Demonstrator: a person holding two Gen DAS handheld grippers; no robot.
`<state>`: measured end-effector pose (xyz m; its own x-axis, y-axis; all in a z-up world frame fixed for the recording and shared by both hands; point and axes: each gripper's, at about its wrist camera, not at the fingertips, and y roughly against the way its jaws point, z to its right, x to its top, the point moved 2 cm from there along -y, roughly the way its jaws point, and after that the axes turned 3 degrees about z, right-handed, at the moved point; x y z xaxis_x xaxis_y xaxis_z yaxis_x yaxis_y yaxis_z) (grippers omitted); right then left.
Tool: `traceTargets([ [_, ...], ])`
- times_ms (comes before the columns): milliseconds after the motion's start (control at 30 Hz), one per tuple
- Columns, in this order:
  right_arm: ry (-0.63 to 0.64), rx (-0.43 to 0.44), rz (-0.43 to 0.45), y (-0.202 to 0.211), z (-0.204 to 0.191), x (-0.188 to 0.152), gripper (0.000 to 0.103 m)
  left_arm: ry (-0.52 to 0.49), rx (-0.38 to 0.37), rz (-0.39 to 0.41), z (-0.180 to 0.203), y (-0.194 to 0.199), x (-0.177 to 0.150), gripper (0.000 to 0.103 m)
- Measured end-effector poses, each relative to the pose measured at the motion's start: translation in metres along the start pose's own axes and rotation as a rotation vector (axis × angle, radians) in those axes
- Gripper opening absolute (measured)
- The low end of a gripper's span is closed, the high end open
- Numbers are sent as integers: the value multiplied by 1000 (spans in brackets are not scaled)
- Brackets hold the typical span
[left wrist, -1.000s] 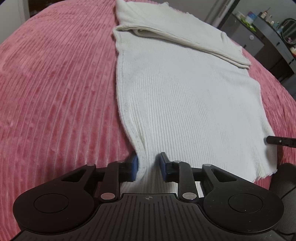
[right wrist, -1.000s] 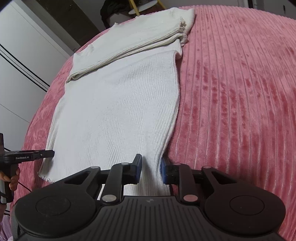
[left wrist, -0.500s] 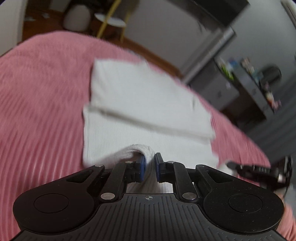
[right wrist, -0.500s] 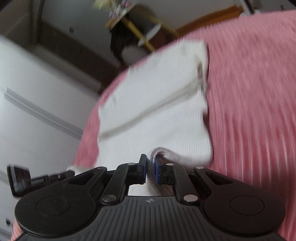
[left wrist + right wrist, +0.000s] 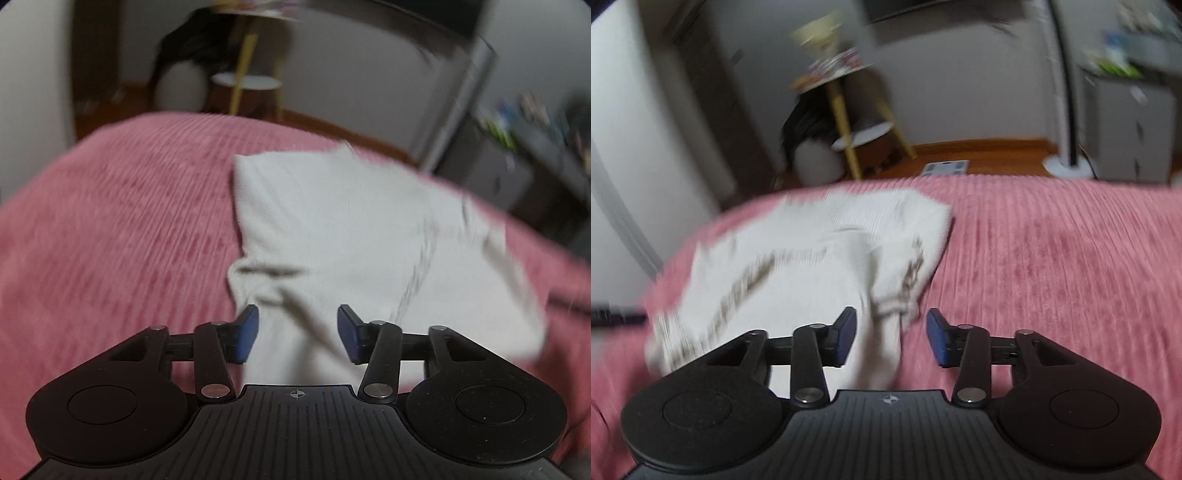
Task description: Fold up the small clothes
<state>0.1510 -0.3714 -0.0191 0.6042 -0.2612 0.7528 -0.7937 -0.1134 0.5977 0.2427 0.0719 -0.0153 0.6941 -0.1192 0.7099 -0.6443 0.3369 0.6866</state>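
Shirt (image 5: 354, 236) on bed (image 5: 110, 229), long axis crosswise, folded. Left gripper (image 5: 297, 334), right gripper (image 5: 892, 338) at near corners, equally close; jaws opening, cloth between pads, unpinched.

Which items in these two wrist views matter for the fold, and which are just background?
In the job:
- white knit garment, folded over on the pink bedspread
- left gripper, jaws opening, cloth between them
- right gripper, jaws opening, cloth between them

Background:
- yellow-legged side table
- grey cabinet
- white scale on floor
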Motion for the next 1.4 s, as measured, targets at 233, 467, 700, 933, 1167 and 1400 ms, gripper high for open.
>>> traceTargets([
  [233,159,-2,9,-21,-27,2,57,-432,109,-6,28,-7,-26,62],
  [467,154,-52,-16,-60,-31,11,48,-623,109,16,48,-38,-26,64],
  [700,120,-80,-4,-64,-18,19,17,-955,111,44,77,-50,-46,58],
  [933,140,-134,42,-64,-22,28,23,-855,49,33,79,-57,-41,26],
  [1167,111,-92,-17,-86,-21,28,21,-626,-6,64,67,-54,-21,12],
  [1400,115,-72,74,-70,-27,33,6,-262,-53,192,37,-26,25,11],
])
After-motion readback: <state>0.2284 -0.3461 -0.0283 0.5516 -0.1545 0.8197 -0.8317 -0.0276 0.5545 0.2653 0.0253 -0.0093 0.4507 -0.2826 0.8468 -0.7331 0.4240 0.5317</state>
